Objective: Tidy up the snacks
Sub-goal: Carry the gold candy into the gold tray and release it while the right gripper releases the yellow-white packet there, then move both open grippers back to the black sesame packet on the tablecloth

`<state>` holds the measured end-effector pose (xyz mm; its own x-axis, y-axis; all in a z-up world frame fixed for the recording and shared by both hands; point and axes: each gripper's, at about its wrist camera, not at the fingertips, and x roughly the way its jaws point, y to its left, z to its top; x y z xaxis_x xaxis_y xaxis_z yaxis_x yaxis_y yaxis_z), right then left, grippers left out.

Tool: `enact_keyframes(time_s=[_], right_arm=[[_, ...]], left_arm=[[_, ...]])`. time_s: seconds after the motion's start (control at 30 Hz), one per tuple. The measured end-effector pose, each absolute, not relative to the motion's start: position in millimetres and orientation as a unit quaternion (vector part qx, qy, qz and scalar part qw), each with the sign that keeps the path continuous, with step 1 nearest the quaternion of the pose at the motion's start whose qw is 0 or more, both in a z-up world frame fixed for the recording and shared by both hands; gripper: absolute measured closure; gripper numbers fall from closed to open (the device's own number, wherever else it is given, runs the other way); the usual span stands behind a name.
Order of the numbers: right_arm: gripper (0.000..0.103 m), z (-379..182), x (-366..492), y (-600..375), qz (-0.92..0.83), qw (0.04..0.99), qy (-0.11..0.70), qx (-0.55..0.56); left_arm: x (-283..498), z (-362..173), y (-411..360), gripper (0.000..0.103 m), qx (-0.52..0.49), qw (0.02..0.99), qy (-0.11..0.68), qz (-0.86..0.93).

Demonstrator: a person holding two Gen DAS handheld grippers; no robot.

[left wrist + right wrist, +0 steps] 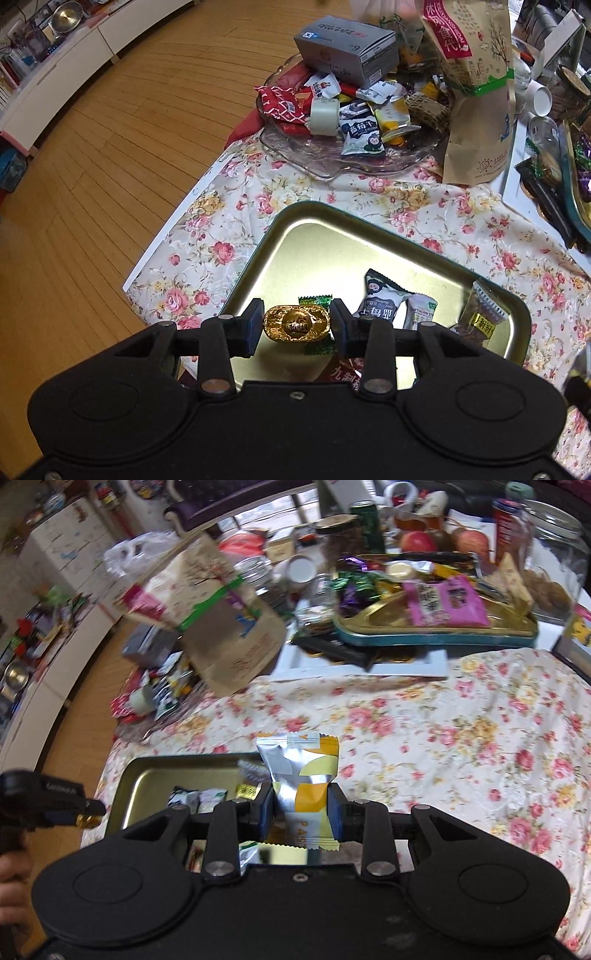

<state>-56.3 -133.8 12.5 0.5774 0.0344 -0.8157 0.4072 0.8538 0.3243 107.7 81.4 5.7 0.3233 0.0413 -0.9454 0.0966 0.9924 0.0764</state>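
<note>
My left gripper (296, 325) is shut on a gold-foil ingot-shaped candy (296, 324), held over the near part of a gold metal tray (295, 251). In the tray lie a green wrapper (314, 301), a black-and-white snack packet (382, 301) and other small packets. My right gripper (300, 805) is shut on a silver-and-orange snack packet (301, 771), held upright beside the tray's (155, 779) right edge. The left gripper (55, 805) with its gold candy shows at the left of the right wrist view. A glass dish (332, 158) piled with snacks stands further back.
A grey box (347, 46) rests on the snack pile, and a tall brown paper bag (476, 96) stands beside the dish. A second tray of sweets (436, 627), jars, a can and apples crowd the far side. A floral cloth (461, 738) covers the table; wooden floor lies left.
</note>
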Motion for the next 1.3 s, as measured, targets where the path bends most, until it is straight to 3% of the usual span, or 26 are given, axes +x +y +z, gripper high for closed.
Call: enact_keyframes(time_s=[0.47,0.73,1.3], right_arm=[[0.070,5,-53,-62,0.011,0.863,0.470,0.187],[0.064,2,-51,-41,0.058,0.851,0.495,0.164],[0.063,7,-57,-120,-0.065,0.849,0.475,0.221]], left_arm=[[109,16,86,0.054,0.018,0.822,0.568,-0.032],[107,13,84,0.054,0.019,0.816,0.576,-0.034],[93,15,51,0.054,0.046,0.811,0.578,-0.074]])
